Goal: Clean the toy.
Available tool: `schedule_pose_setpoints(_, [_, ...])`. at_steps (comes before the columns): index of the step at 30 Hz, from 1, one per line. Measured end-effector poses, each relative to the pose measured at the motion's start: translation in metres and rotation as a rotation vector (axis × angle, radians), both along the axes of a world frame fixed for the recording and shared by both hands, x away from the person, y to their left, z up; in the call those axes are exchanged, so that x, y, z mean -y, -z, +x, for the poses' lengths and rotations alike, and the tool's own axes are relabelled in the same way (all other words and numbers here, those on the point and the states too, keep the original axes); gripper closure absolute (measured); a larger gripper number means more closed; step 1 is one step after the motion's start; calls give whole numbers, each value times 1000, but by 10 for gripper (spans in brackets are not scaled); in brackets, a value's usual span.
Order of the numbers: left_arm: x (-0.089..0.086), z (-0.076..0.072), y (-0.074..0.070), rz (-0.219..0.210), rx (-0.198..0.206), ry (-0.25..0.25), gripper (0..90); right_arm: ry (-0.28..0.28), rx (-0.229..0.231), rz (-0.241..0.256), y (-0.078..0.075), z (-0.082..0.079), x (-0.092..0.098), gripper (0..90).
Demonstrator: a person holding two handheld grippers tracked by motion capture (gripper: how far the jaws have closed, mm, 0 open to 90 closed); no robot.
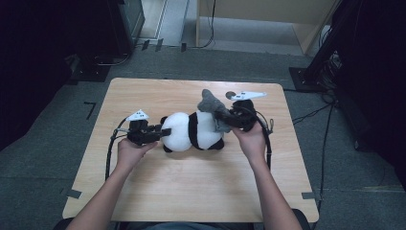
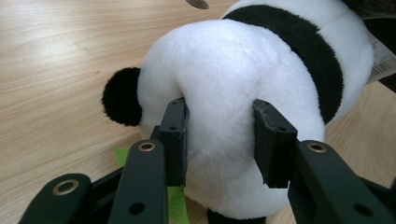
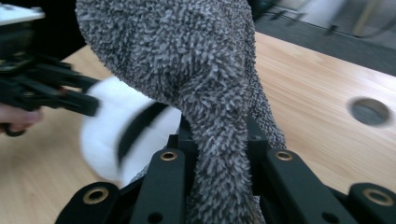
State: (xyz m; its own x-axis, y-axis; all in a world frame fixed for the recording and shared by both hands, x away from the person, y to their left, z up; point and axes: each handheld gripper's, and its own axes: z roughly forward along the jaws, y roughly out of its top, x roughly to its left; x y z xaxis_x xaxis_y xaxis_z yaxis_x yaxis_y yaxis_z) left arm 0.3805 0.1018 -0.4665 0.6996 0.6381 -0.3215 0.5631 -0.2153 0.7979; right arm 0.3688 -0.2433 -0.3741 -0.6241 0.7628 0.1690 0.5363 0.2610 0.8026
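Observation:
A black-and-white panda plush (image 1: 191, 129) lies on its side in the middle of the wooden table (image 1: 191, 187). My left gripper (image 1: 160, 132) holds it from the left. In the left gripper view its pads (image 2: 173, 135) press into the white fur of the panda (image 2: 233, 60) on both sides, so the left gripper (image 2: 222, 137) is shut on it. My right gripper (image 1: 224, 120) is at the panda's right end, shut on a grey fuzzy cloth (image 1: 210, 103). That cloth (image 3: 187, 60) rises out of the right gripper (image 3: 219, 140) and droops over above the panda (image 3: 105, 135).
A round hole (image 3: 369, 111) is in the tabletop behind the cloth. A green tag (image 2: 175, 205) lies under the panda, and a white label (image 2: 383, 56) hangs at its side. Cables (image 1: 111, 148) trail from both grippers. Dark stands and wooden furniture are on the floor beyond the table.

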Motion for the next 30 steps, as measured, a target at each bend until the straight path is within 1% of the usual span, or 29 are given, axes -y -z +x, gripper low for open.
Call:
schedule_pose_setpoints(3, [1, -1, -1, 0, -5, -6, 610, -44, -5, -33, 4, 3, -24, 767])
schedule_pose_setpoints(4, [1, -1, -1, 0, -4, -8, 610, -53, -14, -42, 6, 4, -31, 766])
schedule_pose_setpoints(7, [1, -2, -1, 3, -7, -10, 610, -83, -24, -86, 15, 6, -50, 766])
schedule_pose_setpoints(9, [1, -3, -1, 2, -9, -15, 610, -95, -24, -105, 19, 7, -60, 764])
schedule_pose_setpoints(11, [2, -4, -1, 0, -9, -18, 611, -107, -26, -113, 22, 7, -68, 764])
schedule_pose_setpoints(15, [2, -6, -1, 7, -7, -22, 611, -154, -34, -133, 29, 6, -86, 764])
schedule_pose_setpoints(17, [2, -6, -1, 7, -9, -27, 611, -184, -31, -157, 33, 3, -95, 764])
schedule_pose_setpoints(19, [2, -6, -1, 11, -8, -26, 611, -198, -25, -186, 36, -2, -102, 763])
schedule_pose_setpoints(20, [2, -6, -1, 13, -8, -26, 611, -204, -20, -199, 36, -4, -105, 764])
schedule_pose_setpoints(21, [2, -7, -1, 14, -10, -28, 612, -209, -23, -201, 37, -5, -107, 764])
schedule_pose_setpoints(25, [2, -5, 1, 23, -14, -33, 614, -247, -52, -166, 46, -8, -108, 768])
schedule_pose_setpoints(27, [1, -4, 1, 15, -21, -34, 615, -257, -61, -156, 48, -9, -106, 769])
schedule_pose_setpoints(29, [0, -3, 1, 17, -21, -29, 616, -264, -69, -155, 49, -9, -104, 772])
schedule_pose_setpoints(30, [0, -3, 2, 20, -16, -23, 616, -270, -64, -163, 50, -10, -103, 773])
